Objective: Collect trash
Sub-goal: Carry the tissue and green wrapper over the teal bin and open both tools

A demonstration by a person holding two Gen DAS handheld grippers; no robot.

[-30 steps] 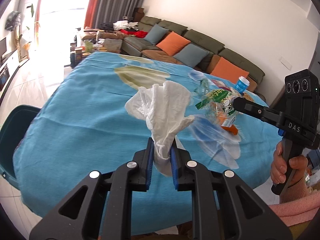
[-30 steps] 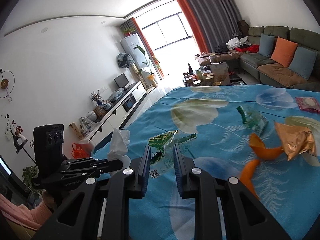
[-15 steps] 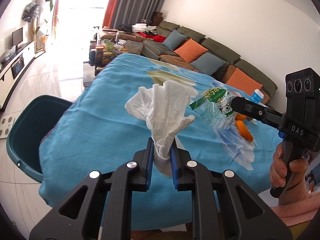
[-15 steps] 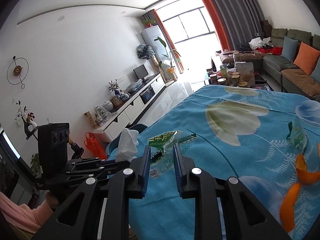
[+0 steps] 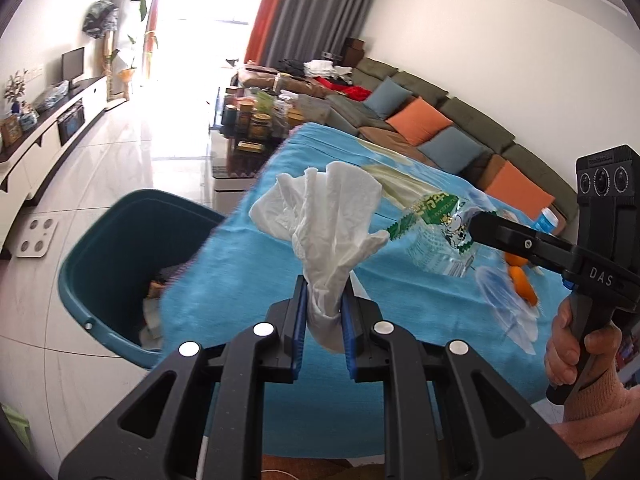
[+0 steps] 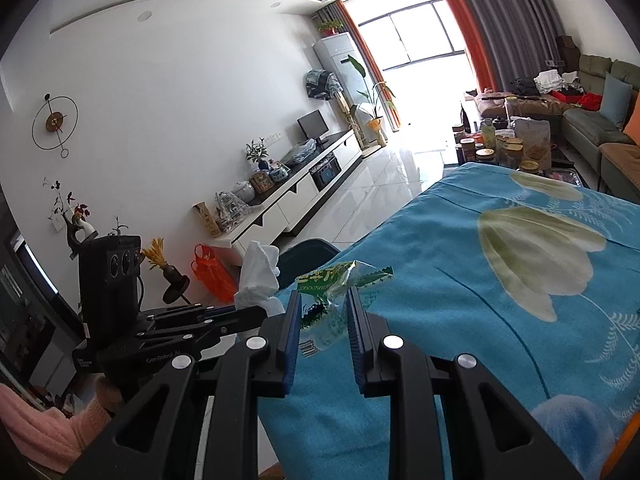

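**Both hands loaded, bin in sight**

The left hand-held gripper [image 5: 324, 312] pinched a crumpled white tissue [image 5: 328, 220], its pads pressed tight on the twisted tail. The right hand-held gripper [image 6: 323, 320] was clamped on a clear plastic wrapper [image 6: 336, 292] with green print, which stuck up from between the pads. Both loads hung above the near edge of the desk [image 5: 248, 292] under its blue cloth. The teal bin [image 5: 108, 256] stood on the floor just beside that edge, some trash already inside. The step looked like carry-and-drop. To do it well: bring each load fully past the bin's rim before letting go, and release the tissue low, since light paper drifts. An orange peel [image 5: 520, 280] lay on the desk, farther from the bin.
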